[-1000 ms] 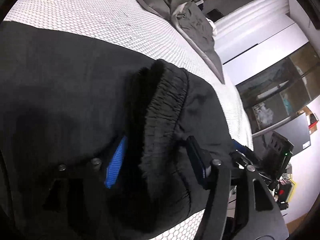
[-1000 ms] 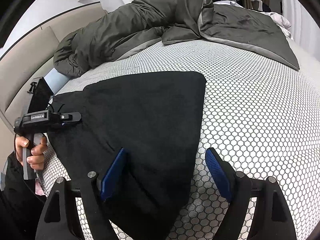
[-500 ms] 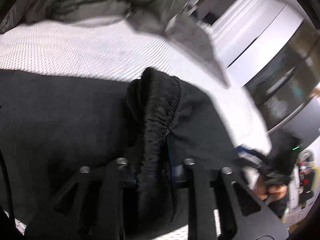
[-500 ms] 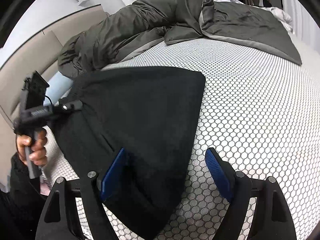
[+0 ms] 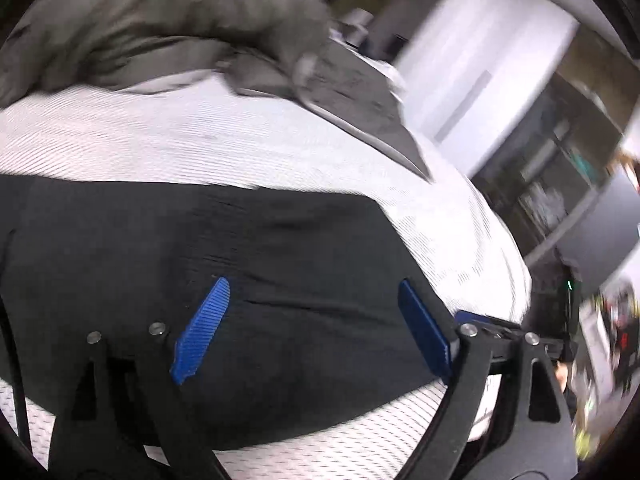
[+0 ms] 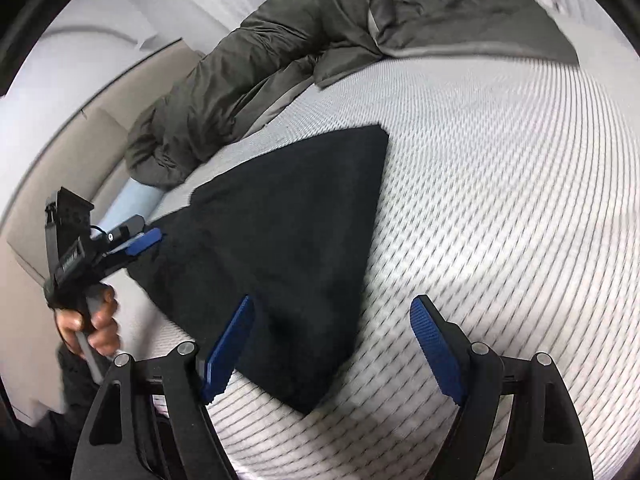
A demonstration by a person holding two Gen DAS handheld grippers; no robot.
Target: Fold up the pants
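**Black pants flat on the bed, both tongs released**

In the left wrist view we see our left tongs (image 5: 312, 328) spread wide over the black pants (image 5: 280, 280), with nothing between the blue pads (image 5: 202, 332). The fabric fills the near part of that view as a broad band running left to right across the white mattress (image 5: 200, 140). Motion blur hides the finer detail.

The right wrist view gives us what the other cannot: the whole outline. There the pants (image 6: 288, 232) lie as a flattened wedge, its long axis running from a near point by our right tongs (image 6: 332, 348) away to a far corner. Those tongs are released too; the left pad hangs over the cloth, the right over bare mattress. The left hand (image 6: 90, 324) shows at the left edge, beside the fabric. A grey duvet (image 6: 280, 60) is heaped at the far side.
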